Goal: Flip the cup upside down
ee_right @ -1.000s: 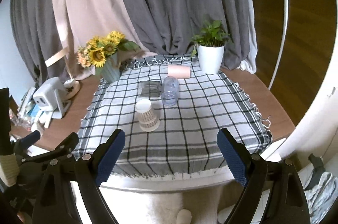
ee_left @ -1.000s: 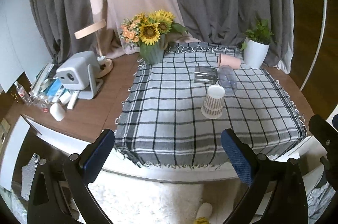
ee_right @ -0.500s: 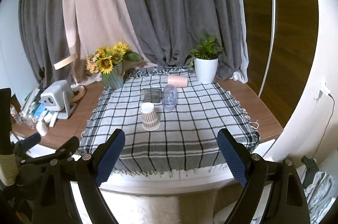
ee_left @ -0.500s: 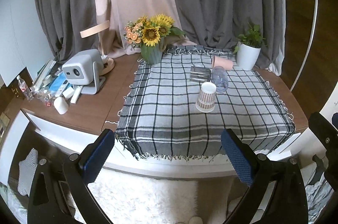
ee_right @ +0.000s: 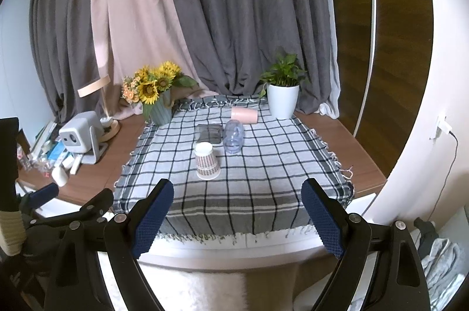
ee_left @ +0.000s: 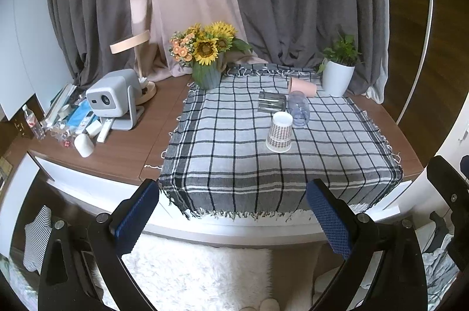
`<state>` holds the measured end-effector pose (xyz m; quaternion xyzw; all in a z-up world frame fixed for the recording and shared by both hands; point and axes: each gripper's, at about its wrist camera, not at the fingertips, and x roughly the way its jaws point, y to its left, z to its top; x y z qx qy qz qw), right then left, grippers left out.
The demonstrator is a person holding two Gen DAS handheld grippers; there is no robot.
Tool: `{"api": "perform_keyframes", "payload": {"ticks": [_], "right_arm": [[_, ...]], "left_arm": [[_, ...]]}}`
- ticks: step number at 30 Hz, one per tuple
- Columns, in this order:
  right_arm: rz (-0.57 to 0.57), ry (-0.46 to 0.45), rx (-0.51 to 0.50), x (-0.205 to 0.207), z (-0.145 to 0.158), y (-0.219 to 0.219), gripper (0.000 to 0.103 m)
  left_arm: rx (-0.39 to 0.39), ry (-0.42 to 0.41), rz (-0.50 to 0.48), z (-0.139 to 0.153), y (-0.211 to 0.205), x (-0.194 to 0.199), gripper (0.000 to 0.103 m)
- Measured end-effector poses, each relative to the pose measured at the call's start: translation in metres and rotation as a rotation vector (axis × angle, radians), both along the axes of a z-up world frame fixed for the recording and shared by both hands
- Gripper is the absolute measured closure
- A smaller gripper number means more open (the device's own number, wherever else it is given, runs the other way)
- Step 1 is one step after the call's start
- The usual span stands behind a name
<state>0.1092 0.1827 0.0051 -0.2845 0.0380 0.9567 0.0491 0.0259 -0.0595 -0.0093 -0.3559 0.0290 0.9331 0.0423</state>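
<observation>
A checked paper cup point(ee_left: 279, 132) stands upside down, wide rim down, near the middle of the plaid cloth point(ee_left: 234, 152); it also shows in the right wrist view point(ee_right: 207, 160). Behind it lie a clear cup point(ee_left: 299, 107) point(ee_right: 233, 136), a pink cup point(ee_left: 302, 87) point(ee_right: 244, 115) and a dark glass point(ee_left: 272, 102) point(ee_right: 209, 133), all on their sides. My left gripper point(ee_left: 233, 215) and my right gripper point(ee_right: 236, 215) are open and empty, well back from the table's front edge.
A sunflower vase point(ee_left: 208, 70) stands at the cloth's back left and a white plant pot point(ee_left: 337, 76) at the back right. A grey projector point(ee_left: 112, 98), a lamp point(ee_left: 133, 44) and clutter sit on the left. A white rug point(ee_left: 190, 275) lies below.
Both grippers have pulled back and up from the table, so the table looks smaller and farther. The cups have not moved.
</observation>
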Motion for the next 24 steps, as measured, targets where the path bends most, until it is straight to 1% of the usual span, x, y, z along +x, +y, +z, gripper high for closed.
{"api": "perform_keyframes", "payload": {"ticks": [7, 24], "right_arm": [[0.000, 0.007, 0.002, 0.0058, 0.0010, -0.0005, 0.014], [0.006, 0.005, 0.002, 0.0075, 0.0026, -0.0009, 0.014]], "left_arm": [[-0.017, 0.023, 0.002, 0.0038, -0.0008, 0.0065, 0.000], [-0.014, 0.024, -0.001, 0.0062, -0.0044, 0.0060, 0.000]]}}
